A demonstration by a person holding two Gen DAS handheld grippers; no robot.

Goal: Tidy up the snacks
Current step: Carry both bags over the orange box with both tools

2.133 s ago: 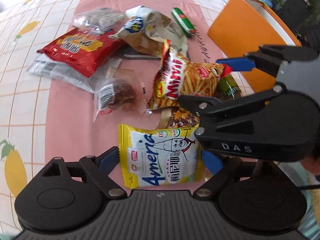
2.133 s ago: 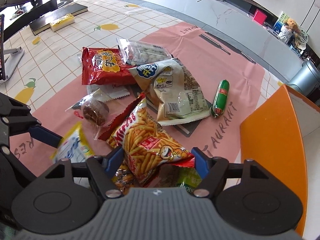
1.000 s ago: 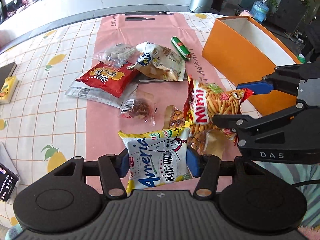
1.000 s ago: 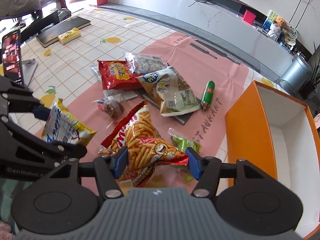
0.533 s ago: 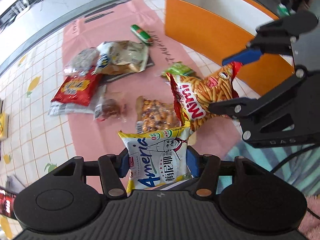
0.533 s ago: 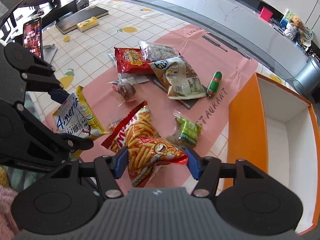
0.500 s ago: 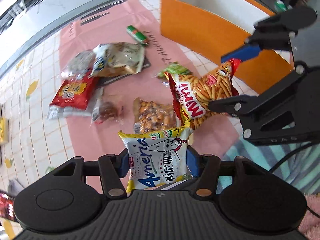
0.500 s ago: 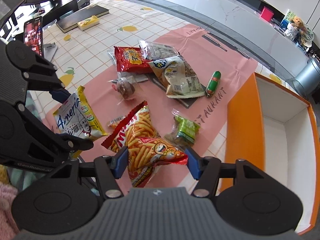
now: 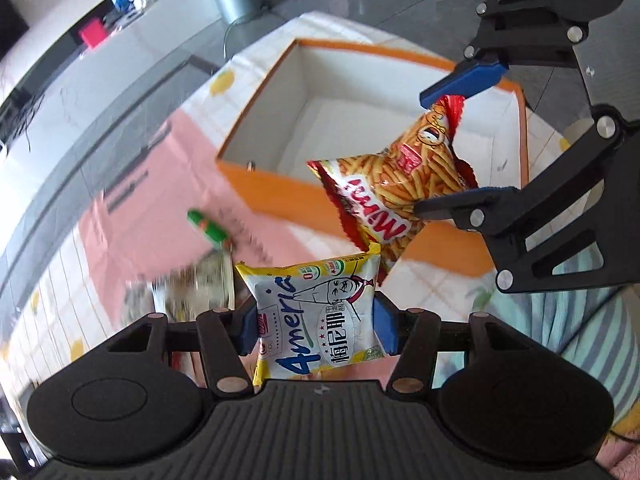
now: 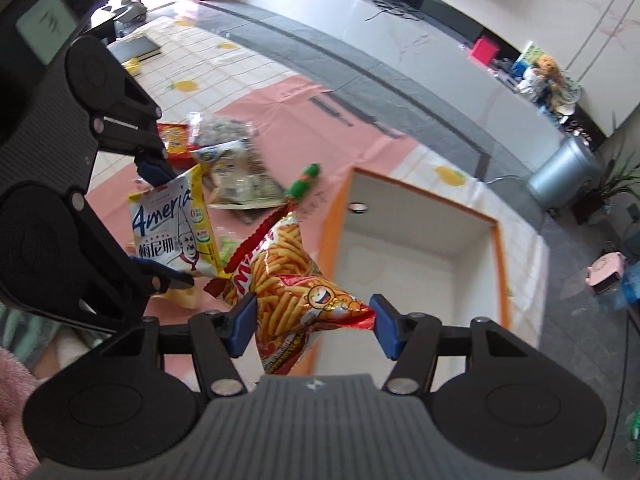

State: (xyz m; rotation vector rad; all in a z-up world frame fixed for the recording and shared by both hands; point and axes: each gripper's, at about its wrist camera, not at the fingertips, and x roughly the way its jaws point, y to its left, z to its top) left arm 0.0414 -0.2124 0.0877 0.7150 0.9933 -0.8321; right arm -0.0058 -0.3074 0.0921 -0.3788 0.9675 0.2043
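Note:
My left gripper (image 9: 316, 326) is shut on a yellow and white "Ameria" snack bag (image 9: 320, 316), held in the air; it also shows in the right wrist view (image 10: 172, 232). My right gripper (image 10: 312, 326) is shut on a red and orange fries snack bag (image 10: 292, 280), which hangs near the front wall of the orange box (image 10: 496, 264). In the left wrist view the fries bag (image 9: 400, 192) hangs over the near edge of the box (image 9: 280, 188), whose white inside is bare.
On the pink mat (image 10: 280, 120) lie a green sausage stick (image 10: 302, 184), a beige bag (image 10: 236, 172), a red bag (image 10: 174, 136) and a clear packet (image 10: 222, 128). A grey bin (image 10: 564, 174) stands on the floor beyond the table.
Both grippers have lifted higher with their bags and swung right toward the orange box. The snack pile now lies lower and to the left.

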